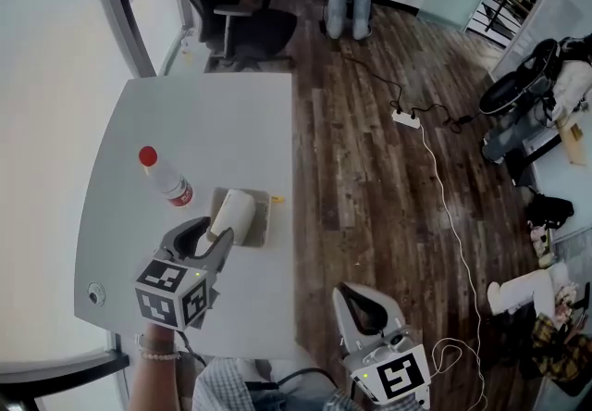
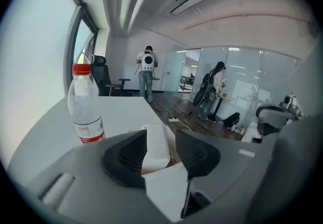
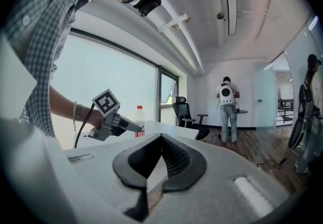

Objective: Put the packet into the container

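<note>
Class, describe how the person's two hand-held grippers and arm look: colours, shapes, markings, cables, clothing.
The left gripper and right gripper are pale grey moulded shells with black ribbed pads. Each carries a cube of black-and-white square markers. A black cable trails from the left one. The person wears a checked shirt and a beaded bracelet.

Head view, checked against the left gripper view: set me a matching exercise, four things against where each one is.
Things:
1. clear plastic bottle with a red cap
2. white packet
3. black office chair
4. white power strip

Places:
A. on the wooden floor
B. at the white table's far end
C. at the brown container, by the left gripper
D. upright on the table, left of the container

Pairs: 1-D, 2-C, 3-B, 4-A.
</note>
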`<state>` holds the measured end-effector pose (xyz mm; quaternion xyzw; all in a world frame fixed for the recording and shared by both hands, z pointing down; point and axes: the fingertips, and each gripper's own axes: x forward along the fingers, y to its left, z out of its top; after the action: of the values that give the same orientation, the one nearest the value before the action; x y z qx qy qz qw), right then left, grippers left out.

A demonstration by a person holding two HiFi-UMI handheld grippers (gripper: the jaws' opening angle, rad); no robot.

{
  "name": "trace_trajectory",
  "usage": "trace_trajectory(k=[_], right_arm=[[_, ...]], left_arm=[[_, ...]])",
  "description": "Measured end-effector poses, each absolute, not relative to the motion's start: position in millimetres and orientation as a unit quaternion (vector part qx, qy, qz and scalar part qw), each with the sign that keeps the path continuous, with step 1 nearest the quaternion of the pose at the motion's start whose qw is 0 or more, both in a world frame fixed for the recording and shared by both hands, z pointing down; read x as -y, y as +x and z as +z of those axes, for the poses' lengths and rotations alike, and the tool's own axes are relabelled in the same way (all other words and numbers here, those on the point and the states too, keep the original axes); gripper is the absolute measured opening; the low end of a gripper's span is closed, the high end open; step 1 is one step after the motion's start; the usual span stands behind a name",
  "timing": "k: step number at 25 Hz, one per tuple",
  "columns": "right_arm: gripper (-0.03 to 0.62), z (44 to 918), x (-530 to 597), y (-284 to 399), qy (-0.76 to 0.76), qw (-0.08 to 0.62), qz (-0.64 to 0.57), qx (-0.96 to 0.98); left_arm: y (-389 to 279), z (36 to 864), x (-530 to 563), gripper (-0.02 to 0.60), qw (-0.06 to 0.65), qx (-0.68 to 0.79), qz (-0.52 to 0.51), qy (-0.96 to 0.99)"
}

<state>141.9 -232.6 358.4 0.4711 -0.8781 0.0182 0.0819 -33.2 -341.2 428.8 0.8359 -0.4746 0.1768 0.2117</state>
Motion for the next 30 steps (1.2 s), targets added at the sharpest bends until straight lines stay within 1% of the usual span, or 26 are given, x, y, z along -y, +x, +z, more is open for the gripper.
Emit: trace_trajectory(k=[3,5,7,12,17,23,30], right_arm=[[-0.002,352,229,136,0.469,0.079,0.013,0.879],[-0.002,349,227,134,0.472,0.082,-0.001,0.878],[-0.002,346,225,132,0.473,0.086,-0.010,0.877],[-0.002,337,222,124,0.474,0.081,-0.018,0.877],[-0.002,328,217,113,0.471,0.073,-0.028,0.879],[-0.002,313,211,98,0.469,0.063,-0.043,0.880],[-0.002,285,199,77,0.448,0.049,-0.075,0.890]], left_arm=[[-44,414,336,0.147,0.215,0.485,0.153,0.834],[-54,401,330,0.104,0.212,0.498,0.141,0.829],[-62,387,323,0.093,0.204,0.507,0.129,0.827],[-80,356,305,0.031,0.183,0.521,0.111,0.826],[-88,326,281,0.006,0.170,0.524,0.102,0.828],[-105,305,258,0.003,0.148,0.537,0.065,0.828],[-123,293,226,0.005,0.152,0.535,0.024,0.831]])
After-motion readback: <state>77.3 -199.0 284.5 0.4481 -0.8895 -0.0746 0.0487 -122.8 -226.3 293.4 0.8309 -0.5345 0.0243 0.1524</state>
